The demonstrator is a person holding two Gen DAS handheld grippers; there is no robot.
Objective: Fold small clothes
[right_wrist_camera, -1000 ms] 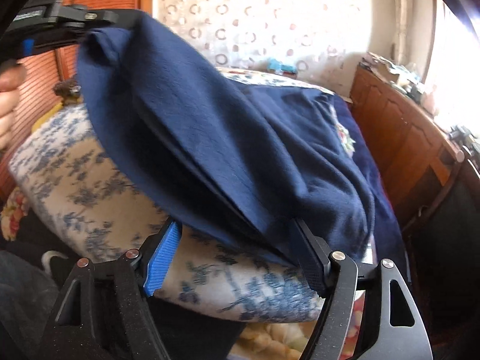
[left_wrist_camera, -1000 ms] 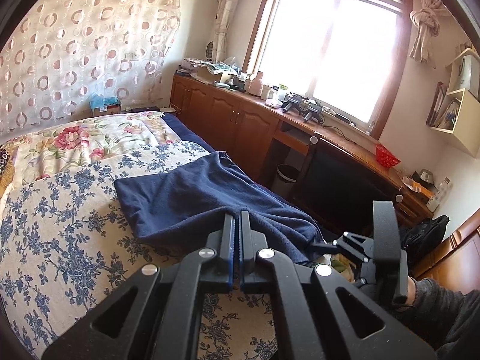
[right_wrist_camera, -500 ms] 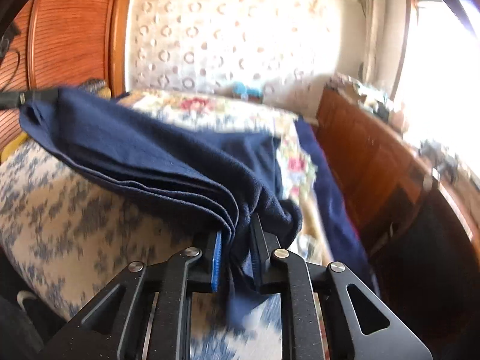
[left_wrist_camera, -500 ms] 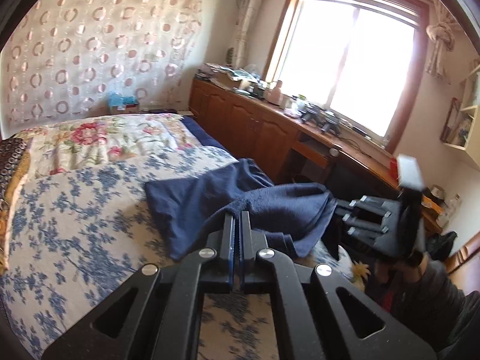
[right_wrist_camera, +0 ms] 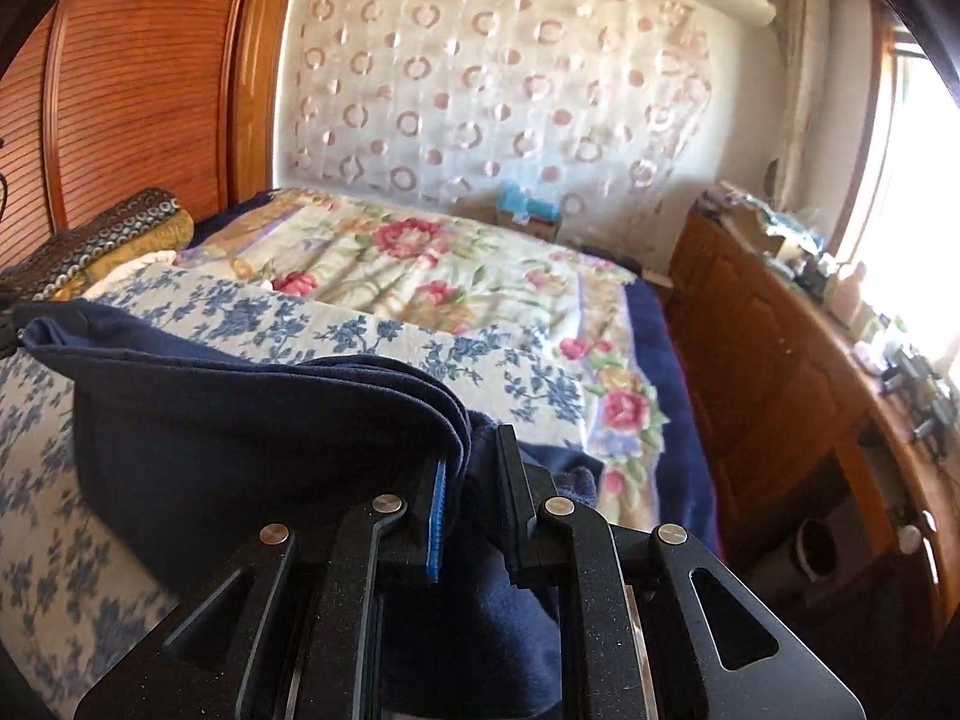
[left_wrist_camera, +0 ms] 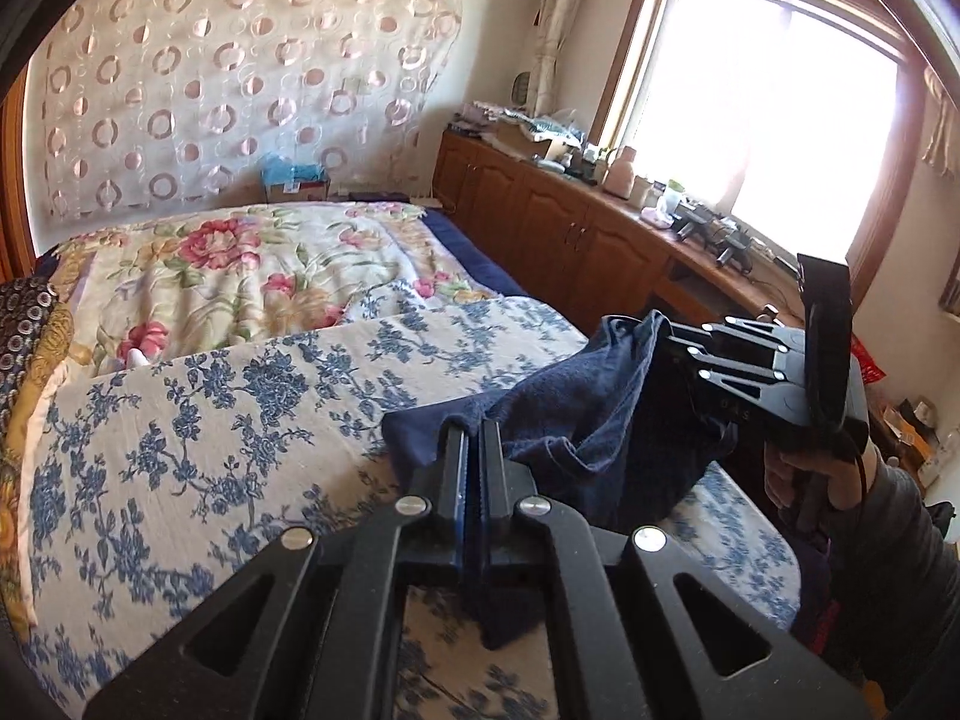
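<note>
Black plastic grippers (left_wrist_camera: pixel 473 456) with blue finger pads (right_wrist_camera: pixel 437 516), round silver screws (left_wrist_camera: pixel 411 504), bare hand (left_wrist_camera: pixel 807 480), grey sleeve (left_wrist_camera: pixel 900 552).

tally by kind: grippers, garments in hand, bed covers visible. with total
Grippers: 2, left gripper and right gripper, both shut on the garment
Garments in hand: 1, navy garment, held off the bed
Bed covers: 2, blue floral cover and pink floral quilt
Total: 5

A floral bedspread (left_wrist_camera: pixel 198 276) faces a wooden cabinet (left_wrist_camera: pixel 558 234) under the window (left_wrist_camera: pixel 774 96).
</note>
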